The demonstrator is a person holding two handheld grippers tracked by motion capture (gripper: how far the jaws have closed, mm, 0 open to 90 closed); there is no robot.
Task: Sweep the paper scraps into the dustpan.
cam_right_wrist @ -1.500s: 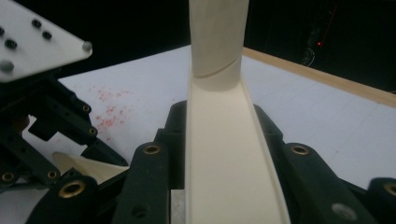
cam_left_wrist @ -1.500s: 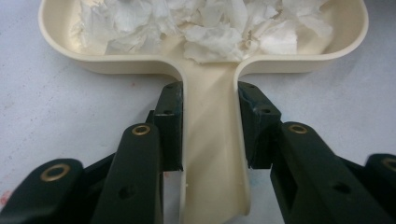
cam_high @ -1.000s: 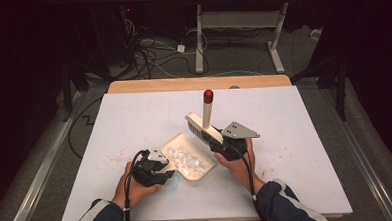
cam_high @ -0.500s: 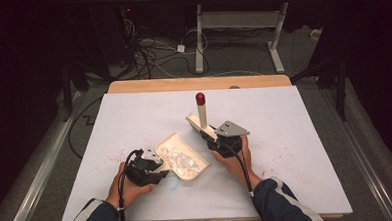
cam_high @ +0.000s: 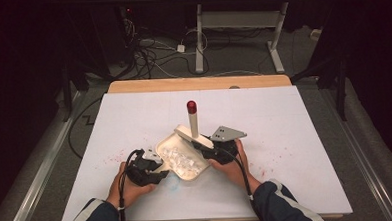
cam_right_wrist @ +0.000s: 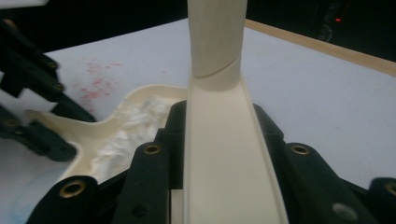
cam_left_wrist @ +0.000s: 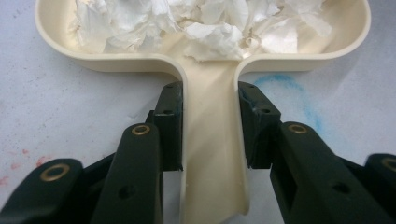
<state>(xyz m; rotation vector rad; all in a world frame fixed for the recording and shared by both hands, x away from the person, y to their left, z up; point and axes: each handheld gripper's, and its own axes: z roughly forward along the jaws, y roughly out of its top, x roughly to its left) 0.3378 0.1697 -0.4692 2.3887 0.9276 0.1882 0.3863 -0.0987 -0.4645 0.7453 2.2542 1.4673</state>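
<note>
A cream dustpan [cam_high: 199, 173] lies on the white table, with white paper scraps [cam_high: 178, 159] in it. My left gripper [cam_high: 159, 174] is shut on the dustpan's handle [cam_left_wrist: 212, 154], one pad on each side, and the scraps [cam_left_wrist: 201, 23] are heaped just beyond it. My right gripper [cam_high: 200, 143] is shut on a cream brush [cam_high: 193, 123] with a red tip [cam_high: 191, 107]. The brush stands nearly upright at the pan's far right rim. In the right gripper view the brush handle [cam_right_wrist: 224, 140] runs up between the pads, with the dustpan [cam_right_wrist: 107, 126] to its left.
The white table board [cam_high: 295, 136] carries faint red specks [cam_high: 113, 156] left of the pan and a blue smudge [cam_left_wrist: 285, 84] by the pan's handle. A wooden strip [cam_high: 198, 83] edges the far side. Cables and desk legs stand on the dark floor beyond.
My right gripper has carried the brush a little to the left and nearer, up to the pan's far rim. The left gripper and the dustpan have stayed put.
</note>
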